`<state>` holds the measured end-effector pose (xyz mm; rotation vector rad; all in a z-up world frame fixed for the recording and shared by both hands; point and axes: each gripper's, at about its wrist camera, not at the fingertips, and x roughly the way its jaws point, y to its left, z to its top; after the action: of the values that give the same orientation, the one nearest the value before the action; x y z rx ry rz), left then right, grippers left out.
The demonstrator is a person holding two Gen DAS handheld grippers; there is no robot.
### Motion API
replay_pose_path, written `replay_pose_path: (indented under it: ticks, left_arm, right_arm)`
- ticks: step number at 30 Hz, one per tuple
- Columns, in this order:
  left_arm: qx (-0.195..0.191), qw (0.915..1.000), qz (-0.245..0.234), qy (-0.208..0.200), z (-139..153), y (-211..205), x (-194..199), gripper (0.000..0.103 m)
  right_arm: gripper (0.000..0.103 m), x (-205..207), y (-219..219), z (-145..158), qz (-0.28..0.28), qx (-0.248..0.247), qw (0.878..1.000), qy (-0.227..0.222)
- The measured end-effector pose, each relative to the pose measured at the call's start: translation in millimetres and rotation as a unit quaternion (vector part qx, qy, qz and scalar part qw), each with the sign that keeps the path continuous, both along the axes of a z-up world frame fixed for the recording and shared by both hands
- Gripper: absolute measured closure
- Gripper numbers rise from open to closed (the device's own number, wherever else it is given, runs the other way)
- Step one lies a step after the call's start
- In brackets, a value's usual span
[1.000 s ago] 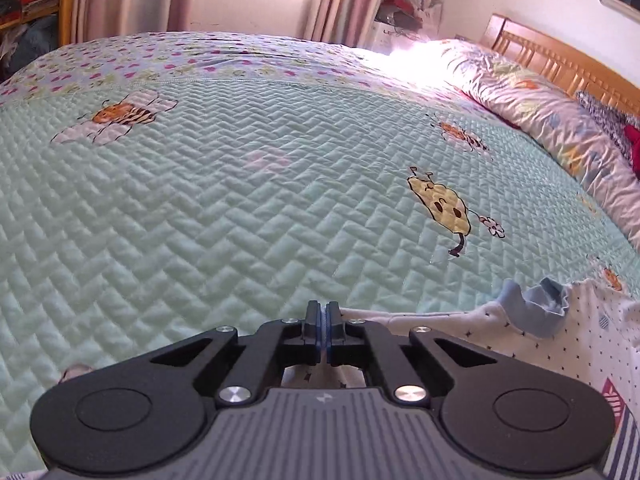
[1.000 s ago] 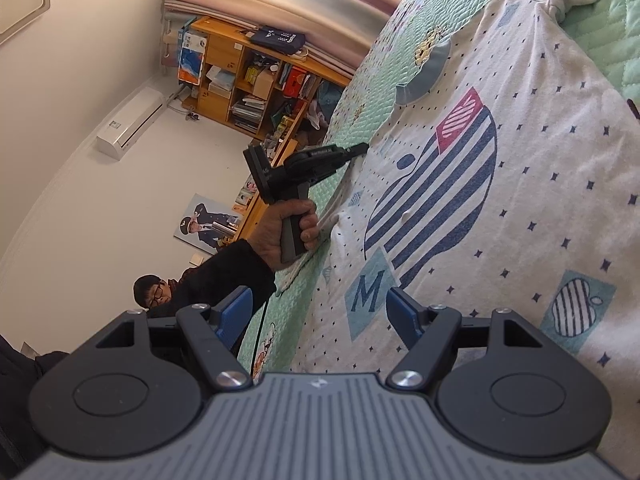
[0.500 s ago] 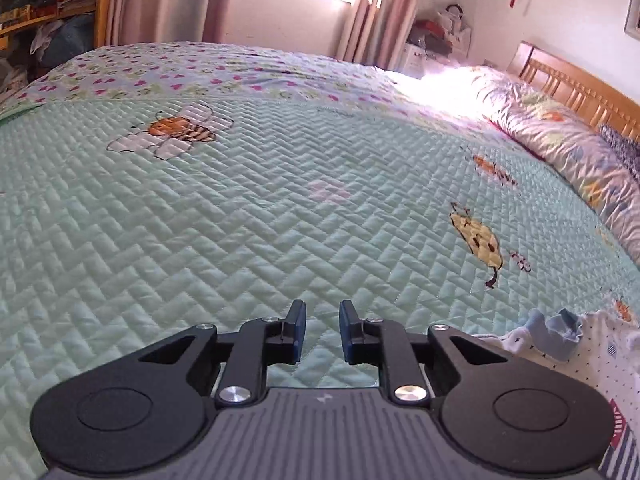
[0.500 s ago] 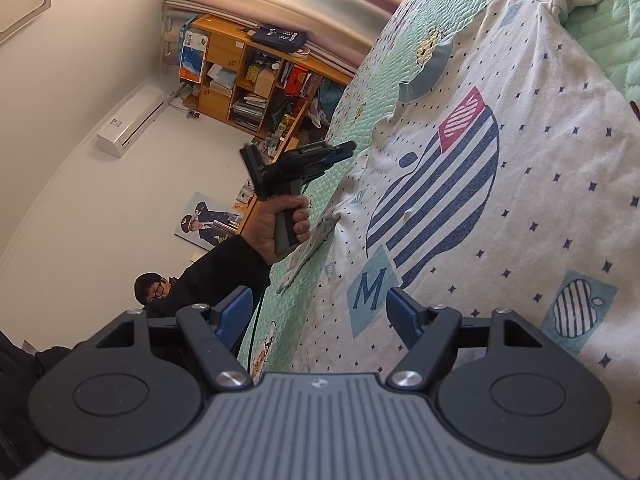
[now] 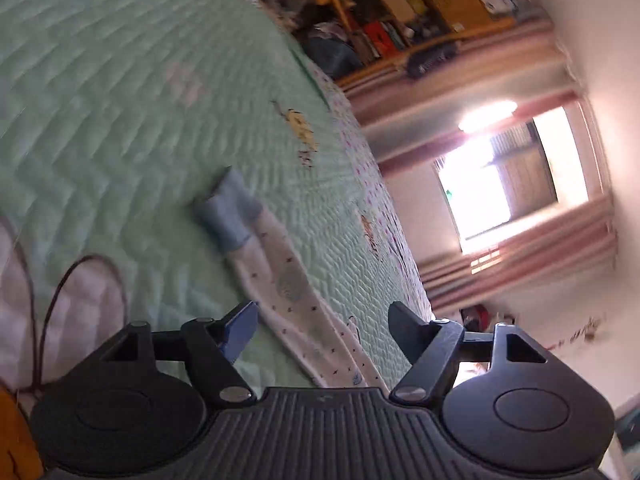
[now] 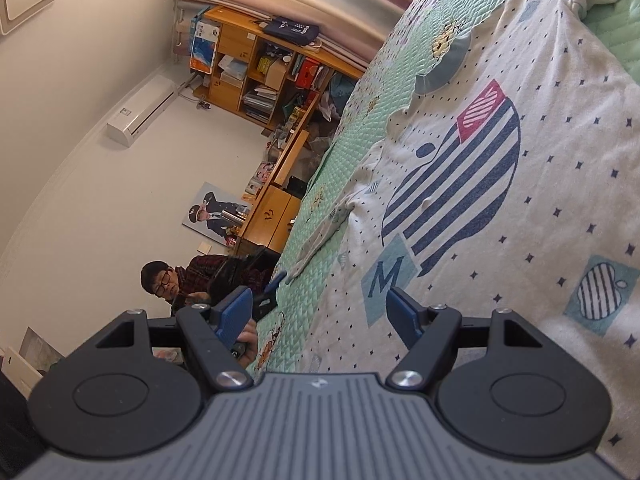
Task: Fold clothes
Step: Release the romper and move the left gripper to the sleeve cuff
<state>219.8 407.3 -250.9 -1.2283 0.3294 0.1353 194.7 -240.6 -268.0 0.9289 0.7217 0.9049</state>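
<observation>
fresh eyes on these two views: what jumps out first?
The white top with its navy-striped print, spread flat on the green quilt, fills the right wrist view. In the left wrist view its long sleeve with a blue cuff runs out ahead of the left gripper, whose jaws are opening with nothing clamped. A cluttered wooden bookshelf stands behind.

The shirt (image 6: 520,184) is white with tiny blue stars and a blue striped apple. Its cuff (image 5: 230,212), at 12 o'clock, is blue. The bed cover (image 5: 100,100) is green with zigzags.
</observation>
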Motion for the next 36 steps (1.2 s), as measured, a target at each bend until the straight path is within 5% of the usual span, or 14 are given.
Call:
replay_pose_path:
  ticks: [7,15,21,24,27,32,36]
  left_arm:
    - [-0.045,0.9979,0.043,-0.019,-16,-1,23,0.026]
    - [-0.042,0.9985,0.027,-0.021,-8,-14,34,0.025]
    - [0.019,0.9995,0.003,-0.025,-7,-39,-14,0.025]
    - [0.101,0.9944,-0.026,-0.013,-2,-57,-31,0.025]
    - [0.174,0.9836,-0.046,-0.003,2,-72,-38,0.024]
    - [0.202,0.9783,-0.047,-0.006,2,-74,-37,0.020]
    - [0.204,0.9777,-0.051,-0.010,2,-73,-40,0.018]
  right_arm:
    - [0.028,-1,0,-2,-0.002,-0.006,1.000,0.003]
    - [0.028,0,-6,1,-0.006,0.016,1.000,-0.002]
    - [0.028,-10,-69,17,-0.131,0.055,0.990,-0.019]
    - [0.028,-23,-120,22,-0.256,0.036,0.966,-0.013]
    - [0.028,-31,-172,21,-0.368,0.001,0.930,0.015]
    - [0.028,-24,-251,3,-0.482,-0.007,0.872,0.087]
    - [0.028,-10,-291,-13,-0.522,0.021,0.846,0.107]
